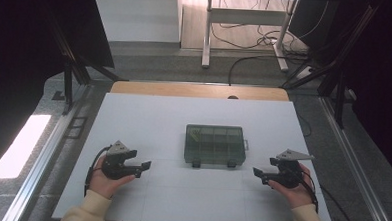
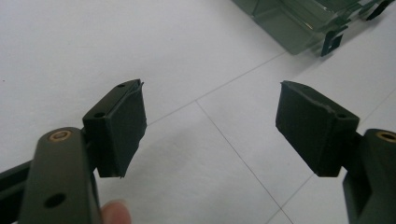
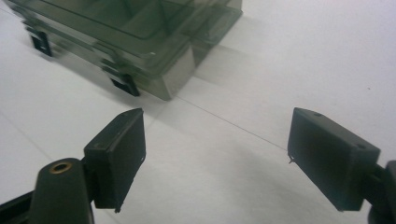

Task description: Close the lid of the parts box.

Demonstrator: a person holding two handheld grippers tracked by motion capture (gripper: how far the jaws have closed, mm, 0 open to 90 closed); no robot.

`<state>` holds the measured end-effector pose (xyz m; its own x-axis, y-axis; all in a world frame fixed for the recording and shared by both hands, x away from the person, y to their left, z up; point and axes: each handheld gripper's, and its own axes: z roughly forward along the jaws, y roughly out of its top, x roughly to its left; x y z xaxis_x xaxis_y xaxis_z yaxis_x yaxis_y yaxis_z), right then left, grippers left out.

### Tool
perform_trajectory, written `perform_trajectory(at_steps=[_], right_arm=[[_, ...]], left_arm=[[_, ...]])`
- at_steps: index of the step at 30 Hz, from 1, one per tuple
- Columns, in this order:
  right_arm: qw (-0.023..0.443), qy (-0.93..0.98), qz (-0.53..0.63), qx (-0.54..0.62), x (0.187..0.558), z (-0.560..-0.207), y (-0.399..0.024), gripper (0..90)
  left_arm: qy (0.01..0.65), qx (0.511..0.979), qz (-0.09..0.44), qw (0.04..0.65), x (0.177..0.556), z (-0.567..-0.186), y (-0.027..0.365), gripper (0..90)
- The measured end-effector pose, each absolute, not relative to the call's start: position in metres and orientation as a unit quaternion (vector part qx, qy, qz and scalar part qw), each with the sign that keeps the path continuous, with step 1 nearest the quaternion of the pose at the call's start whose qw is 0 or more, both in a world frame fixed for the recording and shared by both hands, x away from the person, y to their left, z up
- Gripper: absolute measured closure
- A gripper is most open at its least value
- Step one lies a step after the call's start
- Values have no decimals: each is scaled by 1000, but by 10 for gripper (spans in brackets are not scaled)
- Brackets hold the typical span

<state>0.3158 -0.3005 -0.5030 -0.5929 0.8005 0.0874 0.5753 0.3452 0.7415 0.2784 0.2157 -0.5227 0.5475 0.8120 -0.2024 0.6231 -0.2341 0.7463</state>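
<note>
Compartment box (image 1: pixel 215 144) mid-table, lid closed, latches untouched. Left gripper (image 1: pixel 142 166) and right gripper (image 1: pixel 258 173) flank it, jaws apart, empty. Nothing begun, by look of it; everything left.

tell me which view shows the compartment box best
The high view: the whole compartment box with its dividers and both front latches. The right gripper view catches one corner and latches; the left gripper view just a corner edge.

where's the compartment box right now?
In the high view the compartment box sits closed at the middle of the white table, between and slightly beyond the left tongs and right tongs, touching neither.
</note>
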Motion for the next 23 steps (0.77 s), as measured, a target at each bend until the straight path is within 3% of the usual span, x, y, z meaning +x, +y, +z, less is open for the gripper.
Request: perform_trajectory(at_steps=[23], right_arm=[[152, 809, 380, 421, 317, -507, -298, 167]], left_arm=[[461, 780, 107, 408, 283, -526, 215, 240]])
